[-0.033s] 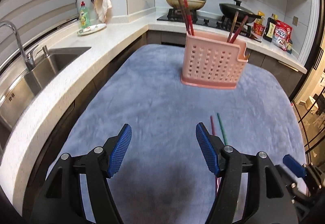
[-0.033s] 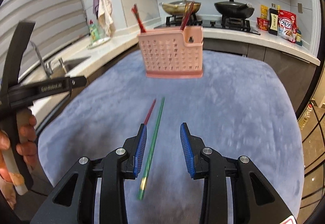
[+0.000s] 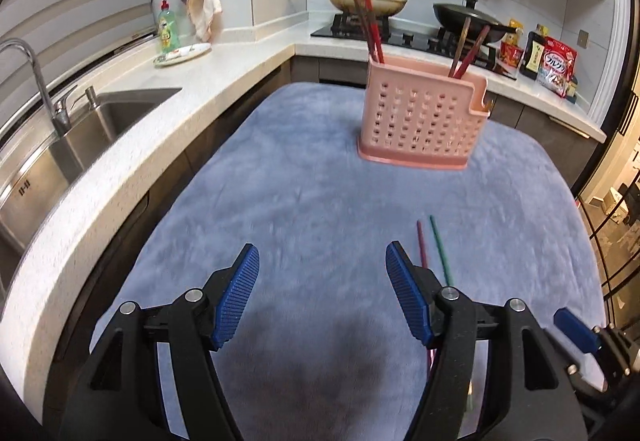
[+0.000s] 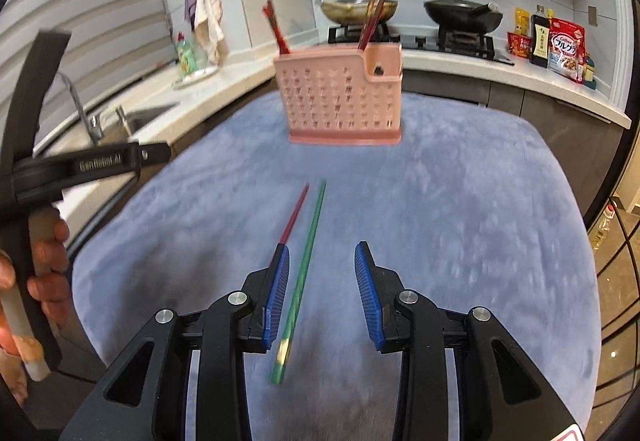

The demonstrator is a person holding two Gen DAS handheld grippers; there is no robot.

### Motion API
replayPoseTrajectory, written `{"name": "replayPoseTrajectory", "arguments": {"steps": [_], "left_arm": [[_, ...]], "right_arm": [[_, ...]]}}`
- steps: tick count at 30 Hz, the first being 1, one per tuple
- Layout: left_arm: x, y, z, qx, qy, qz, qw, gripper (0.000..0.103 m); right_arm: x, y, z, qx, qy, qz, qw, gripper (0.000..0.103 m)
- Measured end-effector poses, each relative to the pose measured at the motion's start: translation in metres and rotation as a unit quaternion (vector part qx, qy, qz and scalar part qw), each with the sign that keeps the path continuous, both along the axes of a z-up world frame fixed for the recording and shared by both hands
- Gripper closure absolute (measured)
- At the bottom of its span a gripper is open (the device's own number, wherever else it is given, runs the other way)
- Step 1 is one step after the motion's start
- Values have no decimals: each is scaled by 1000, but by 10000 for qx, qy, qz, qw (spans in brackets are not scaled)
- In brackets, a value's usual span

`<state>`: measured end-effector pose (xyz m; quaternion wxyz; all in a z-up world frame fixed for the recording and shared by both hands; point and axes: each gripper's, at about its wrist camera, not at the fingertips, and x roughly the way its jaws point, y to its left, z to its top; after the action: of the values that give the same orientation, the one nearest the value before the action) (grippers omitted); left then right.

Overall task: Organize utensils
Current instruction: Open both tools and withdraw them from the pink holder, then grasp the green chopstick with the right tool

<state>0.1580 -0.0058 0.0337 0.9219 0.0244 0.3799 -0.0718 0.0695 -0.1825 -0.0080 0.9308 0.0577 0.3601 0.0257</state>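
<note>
A pink perforated utensil holder (image 3: 424,121) stands on the blue-grey cloth (image 3: 300,201) with red and brown chopsticks upright in it; it also shows in the right wrist view (image 4: 344,97). A green chopstick (image 4: 304,273) and a red chopstick (image 4: 294,215) lie side by side on the cloth. My right gripper (image 4: 322,285) is open just above them, the green one between its pads near the left pad. My left gripper (image 3: 322,297) is open and empty, the two chopsticks (image 3: 438,249) just right of it.
A white counter (image 3: 120,177) with a steel sink (image 3: 80,129) and tap runs along the left. A stove with a pan and a wok (image 3: 468,19) stands behind. Bottles and food packets (image 3: 556,61) sit at the back right. A soap bottle (image 3: 168,27) and plate stand by the window.
</note>
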Motion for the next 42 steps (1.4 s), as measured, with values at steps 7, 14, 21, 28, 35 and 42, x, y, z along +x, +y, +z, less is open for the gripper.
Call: {"name": "replayPoseTrajectory", "arguments": {"steps": [7, 14, 21, 28, 35, 42], "left_arm": [[-22, 8, -25, 134, 234, 105, 9996, 41], [-39, 19, -47, 151, 470, 209, 9986, 40], [-48, 25, -57, 200, 579, 213, 9979, 41], [-50, 21, -59, 250, 615, 143, 9977, 40], [-56, 10, -66, 292, 702, -20, 9971, 38], [-66, -8, -72, 301, 794, -252, 9961, 32]], "right_arm": [[-13, 16, -43, 110, 455, 101, 9989, 69], [-13, 26, -61, 33, 611, 169, 9980, 69], [-11, 30, -68, -7, 670, 139, 9977, 72], [-11, 29, -70, -65, 665, 86, 9977, 82], [-16, 18, -71, 71, 671, -10, 9977, 96], [-29, 4, -69, 191, 646, -210, 9975, 96]]}}
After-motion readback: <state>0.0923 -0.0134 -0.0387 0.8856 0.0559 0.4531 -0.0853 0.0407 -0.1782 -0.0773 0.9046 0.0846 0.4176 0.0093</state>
